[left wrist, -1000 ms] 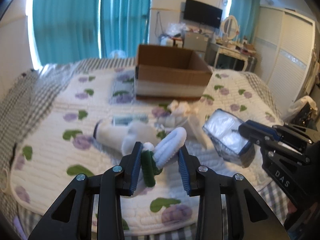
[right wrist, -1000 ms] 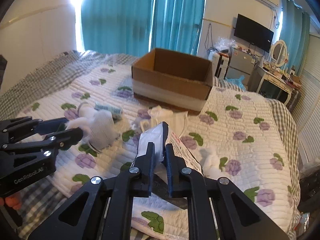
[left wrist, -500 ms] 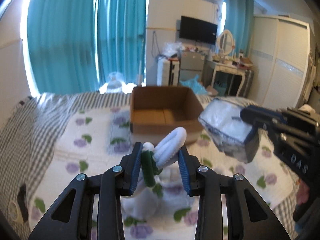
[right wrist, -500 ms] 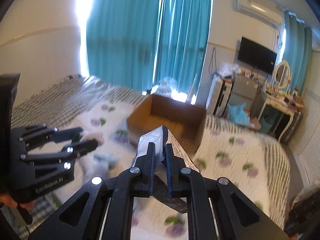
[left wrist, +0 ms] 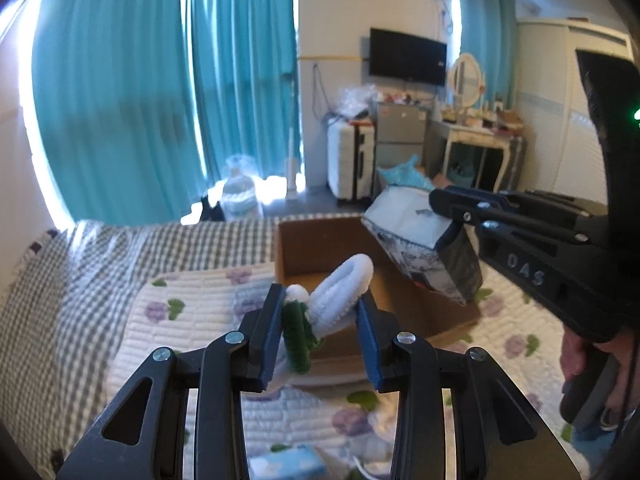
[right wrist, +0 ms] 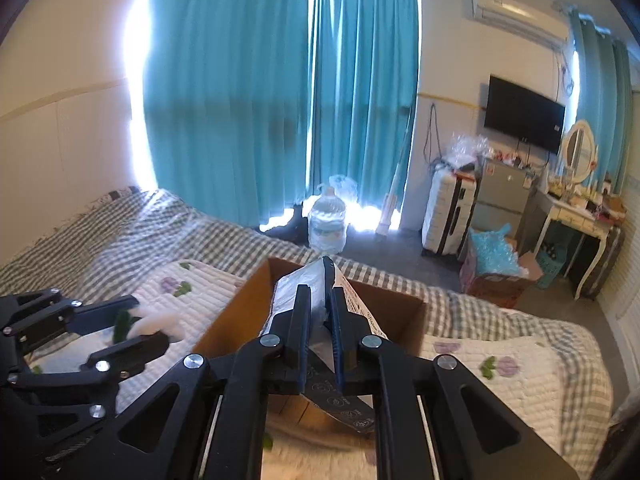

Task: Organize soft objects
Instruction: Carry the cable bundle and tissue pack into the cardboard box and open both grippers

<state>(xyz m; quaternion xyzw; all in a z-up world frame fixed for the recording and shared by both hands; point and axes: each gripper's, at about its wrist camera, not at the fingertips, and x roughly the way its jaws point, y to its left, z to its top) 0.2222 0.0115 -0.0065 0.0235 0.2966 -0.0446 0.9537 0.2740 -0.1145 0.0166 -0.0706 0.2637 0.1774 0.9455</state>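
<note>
My left gripper (left wrist: 320, 308) is shut on a white and green plush toy (left wrist: 340, 296), held above the near edge of an open cardboard box (left wrist: 320, 240) on the bed. The toy also shows in the right wrist view (right wrist: 148, 322), between the left gripper's fingers (right wrist: 120, 308). My right gripper (right wrist: 320, 304) is shut on a plastic-wrapped soft pack (right wrist: 308, 284) and holds it over the box (right wrist: 248, 308). In the left wrist view the pack (left wrist: 416, 240) hangs over the box's right side.
The box sits on a quilt with purple flowers (left wrist: 188, 320) over a checked bedspread (left wrist: 120, 248). A blue packet (left wrist: 288, 464) and white soft items (left wrist: 372, 436) lie on the quilt near me. Teal curtains, a water jug (right wrist: 328, 224), suitcase and dresser stand beyond.
Both grippers have risen and moved forward from the quilt to the box, carrying the plush toy and the pack. The box now sits right under them.
</note>
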